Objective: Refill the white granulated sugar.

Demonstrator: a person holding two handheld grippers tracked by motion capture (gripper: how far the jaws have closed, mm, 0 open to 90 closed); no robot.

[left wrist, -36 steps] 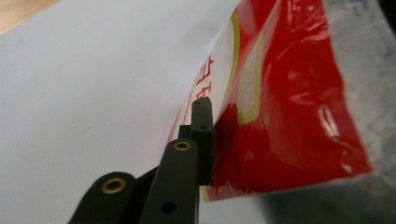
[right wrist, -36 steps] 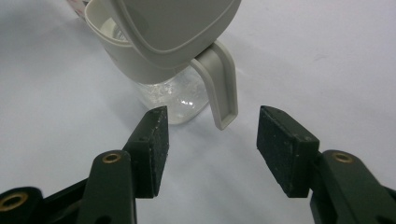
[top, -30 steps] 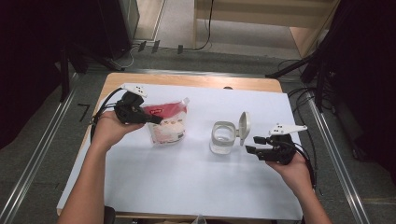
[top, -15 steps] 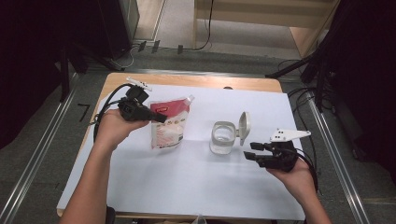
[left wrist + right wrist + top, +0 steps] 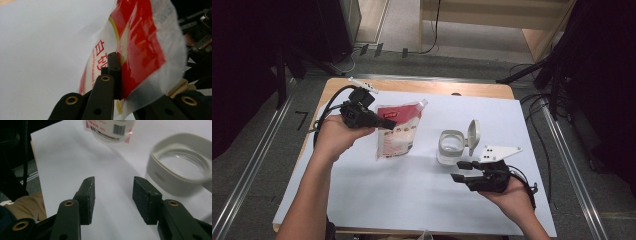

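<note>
Left gripper (image 5: 384, 123) jaws clamp the pouch (image 5: 398, 132) — right gripper (image 5: 460, 170) jaws half-open, empty.

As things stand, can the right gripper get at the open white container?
Probably yes. The right gripper, jaws open with nothing between them, sits just beside the white container, lid flipped up, with bare white sheet between them. The pouch is off to the side.

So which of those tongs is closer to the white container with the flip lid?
The right tongs: they hover open just in front of the container, not touching. The left tongs are farther off, clamped on the sugar bag.
</note>
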